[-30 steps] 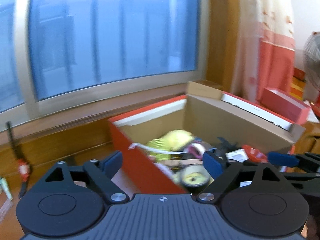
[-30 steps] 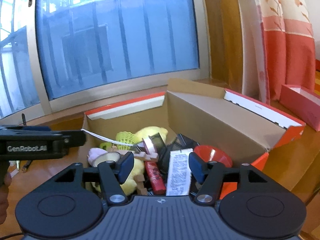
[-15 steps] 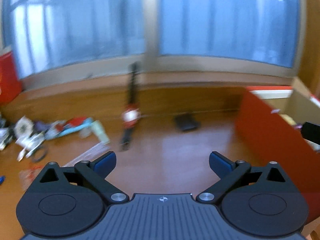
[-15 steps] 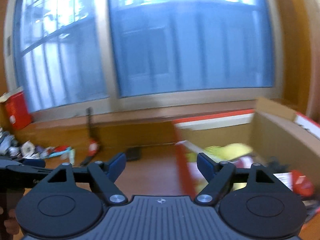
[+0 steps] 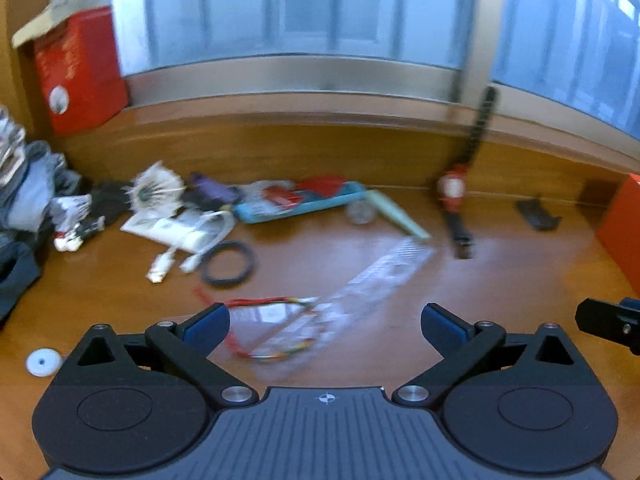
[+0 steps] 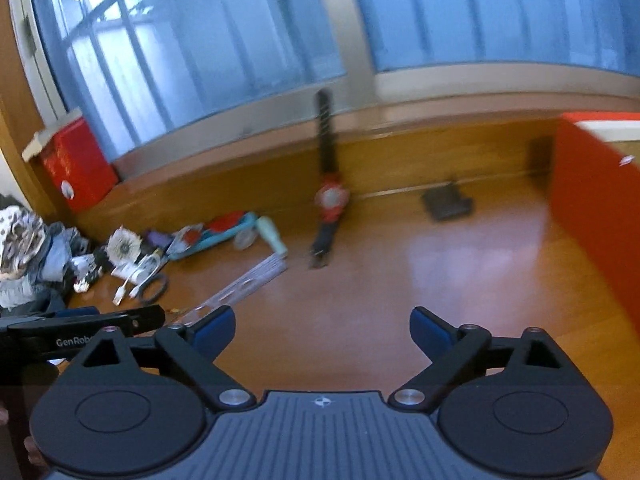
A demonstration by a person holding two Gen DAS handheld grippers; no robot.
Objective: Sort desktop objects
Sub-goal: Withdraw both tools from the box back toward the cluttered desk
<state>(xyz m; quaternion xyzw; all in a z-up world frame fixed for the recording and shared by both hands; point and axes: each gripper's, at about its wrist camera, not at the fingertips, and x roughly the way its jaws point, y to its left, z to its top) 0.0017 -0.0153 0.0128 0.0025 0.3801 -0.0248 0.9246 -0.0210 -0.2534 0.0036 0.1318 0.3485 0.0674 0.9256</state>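
So the leftover clutter, clear ruler, black ring, colored cord loop, is scattered on the wooden desk. A second ago both cameras faced the orange box, now they've swung toward the pile. Left gripper and right gripper both spread wide, empty, probably picking next

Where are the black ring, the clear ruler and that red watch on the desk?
black ring [image 5: 227,264], left wrist view, on its left rim.
clear ruler [image 5: 380,276], left wrist view, mid-length of the strip.
red watch [image 6: 332,199], right wrist view, on its round face.
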